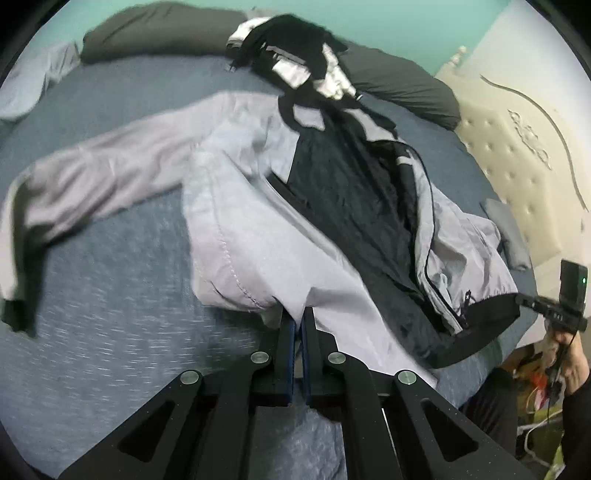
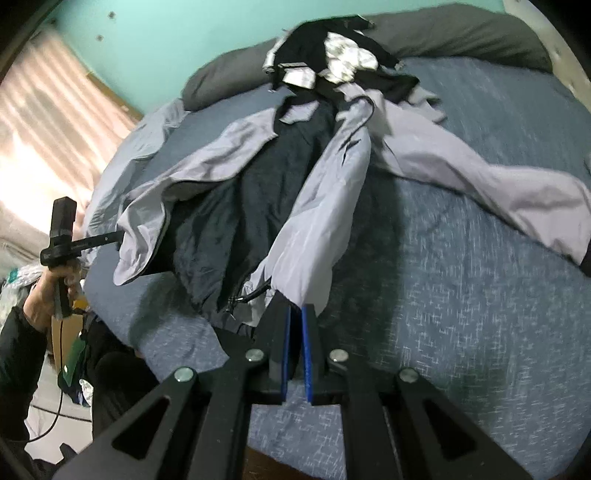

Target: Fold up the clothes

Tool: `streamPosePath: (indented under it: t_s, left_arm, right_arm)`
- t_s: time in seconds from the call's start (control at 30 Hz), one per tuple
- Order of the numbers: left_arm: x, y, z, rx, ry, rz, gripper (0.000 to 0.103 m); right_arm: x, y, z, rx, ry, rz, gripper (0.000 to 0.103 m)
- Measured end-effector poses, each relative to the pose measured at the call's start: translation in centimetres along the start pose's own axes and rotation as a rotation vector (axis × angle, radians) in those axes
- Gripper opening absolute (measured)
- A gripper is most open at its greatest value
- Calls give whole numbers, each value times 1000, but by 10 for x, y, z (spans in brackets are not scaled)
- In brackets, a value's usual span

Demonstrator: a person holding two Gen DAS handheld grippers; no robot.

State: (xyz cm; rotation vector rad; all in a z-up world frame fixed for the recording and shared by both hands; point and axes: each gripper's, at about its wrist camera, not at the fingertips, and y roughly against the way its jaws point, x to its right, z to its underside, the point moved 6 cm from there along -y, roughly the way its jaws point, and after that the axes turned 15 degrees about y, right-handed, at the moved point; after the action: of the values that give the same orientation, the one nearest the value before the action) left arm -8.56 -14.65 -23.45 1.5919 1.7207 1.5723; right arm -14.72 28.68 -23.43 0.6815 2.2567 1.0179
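Both tongs, left point(image 1: 298, 314) and right point(image 2: 295, 308), clenched on hem of opened jacket point(image 1: 332, 192), spread across bed point(image 1: 110, 295); next, front panels folded inward.

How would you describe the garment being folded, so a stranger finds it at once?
On the blue bed, before the dark pillows, lies an open jacket. It alone is pale grey with black lining and spread sleeves; the pile behind it is mostly black.

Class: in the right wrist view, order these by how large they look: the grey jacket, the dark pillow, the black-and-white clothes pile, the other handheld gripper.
1. grey jacket
2. dark pillow
3. black-and-white clothes pile
4. left gripper

The pillow is partly hidden, so ranks two and three are unsure.
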Motion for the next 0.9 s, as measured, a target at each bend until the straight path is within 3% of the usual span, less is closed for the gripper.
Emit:
streamPosePath:
  t_s: [0.23,0.37,0.63,0.73,0.8,0.9]
  left_arm:
    - [-4,46,2,6,-47,-37,3]
    - [-8,68,4,5,-71,-60,3]
    - [-40,-3,45,-124,-33,-147,4]
    - [-50,-16,51,-149,-15,-158,4]
    - [-56,-15,49,-145,5,-145,5]
    - [-67,-9,44,-137,19,-136,6]
  right_arm:
    - [-14,48,-12,68,26,-19,0]
    - [6,49,-4,41,-5,40,0]
    - [28,-23,38,-117,-123,33,2]
    - [28,-46,46,-169,-131,39,12]
    - [24,-59,49,-186,-129,21,32]
    - [14,-81,51,-225,-98,17,47]
